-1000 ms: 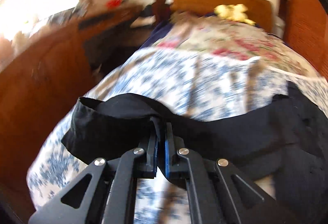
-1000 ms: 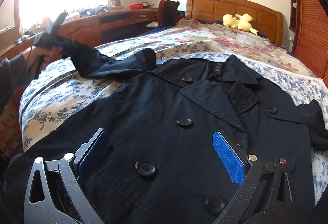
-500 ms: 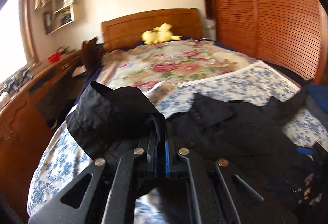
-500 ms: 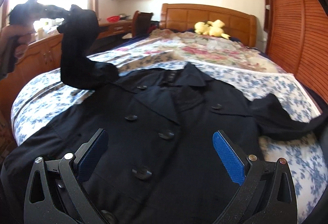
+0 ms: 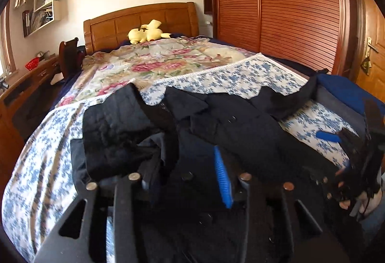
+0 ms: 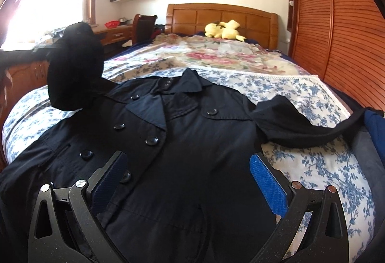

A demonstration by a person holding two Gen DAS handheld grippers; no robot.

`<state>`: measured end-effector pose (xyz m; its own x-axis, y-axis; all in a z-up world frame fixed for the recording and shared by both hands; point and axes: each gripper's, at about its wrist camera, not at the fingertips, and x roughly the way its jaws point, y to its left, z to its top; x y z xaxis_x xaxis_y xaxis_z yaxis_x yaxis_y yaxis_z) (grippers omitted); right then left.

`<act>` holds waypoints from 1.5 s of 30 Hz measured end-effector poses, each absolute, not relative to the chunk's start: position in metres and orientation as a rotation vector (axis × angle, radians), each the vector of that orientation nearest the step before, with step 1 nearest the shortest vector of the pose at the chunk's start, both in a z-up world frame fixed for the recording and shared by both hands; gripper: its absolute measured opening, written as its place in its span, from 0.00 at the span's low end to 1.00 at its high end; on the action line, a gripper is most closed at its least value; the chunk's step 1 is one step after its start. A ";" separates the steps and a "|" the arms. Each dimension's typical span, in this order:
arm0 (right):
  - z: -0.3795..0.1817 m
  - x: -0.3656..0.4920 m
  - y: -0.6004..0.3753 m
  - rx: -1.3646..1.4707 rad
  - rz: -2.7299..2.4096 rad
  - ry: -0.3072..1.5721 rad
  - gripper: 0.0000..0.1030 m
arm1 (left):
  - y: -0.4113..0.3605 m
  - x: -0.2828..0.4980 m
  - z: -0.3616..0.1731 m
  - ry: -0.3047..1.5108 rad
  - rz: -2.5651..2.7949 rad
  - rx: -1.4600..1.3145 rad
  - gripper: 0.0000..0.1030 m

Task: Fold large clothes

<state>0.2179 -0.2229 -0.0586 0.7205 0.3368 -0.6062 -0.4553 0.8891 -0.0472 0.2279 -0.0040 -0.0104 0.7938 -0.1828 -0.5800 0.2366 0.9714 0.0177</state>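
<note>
A dark navy double-breasted coat [image 6: 192,142] lies front-up on the bed, collar toward the headboard. Its left sleeve [image 6: 74,65] is raised and bunched above the coat's shoulder. In the left wrist view that sleeve [image 5: 115,128] drapes over the left finger of my left gripper [image 5: 187,166]. The jaws are opening, a gap shows beside the blue pad [image 5: 221,176], and the pads do not press the cloth. My right gripper [image 6: 186,164] hovers open over the coat's lower front with nothing between its fingers. The right sleeve [image 6: 288,123] stretches out to the right.
The bed has a blue-flowered sheet [image 6: 312,166], a flowered quilt [image 6: 216,56] and a yellow plush toy [image 6: 223,29] by the headboard. A slatted wooden wardrobe [image 6: 336,34] stands right, a desk [image 6: 115,34] and chair left. Blue cloth [image 6: 375,128] lies at the bed's right edge.
My left gripper swung the sleeve from the bed's left side up and over toward the coat, then its jaws parted. The right gripper shifted a little and stayed open.
</note>
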 end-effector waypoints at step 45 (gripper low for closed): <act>-0.119 0.265 -0.087 -0.245 0.625 0.945 0.37 | 0.149 0.064 -0.042 0.519 0.080 -0.039 0.75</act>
<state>0.2655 -0.0871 -0.1189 0.4270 0.3903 -0.8157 -0.5975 0.7989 0.0695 0.0640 0.1492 -0.0417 0.8653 0.0660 -0.4969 -0.0860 0.9961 -0.0175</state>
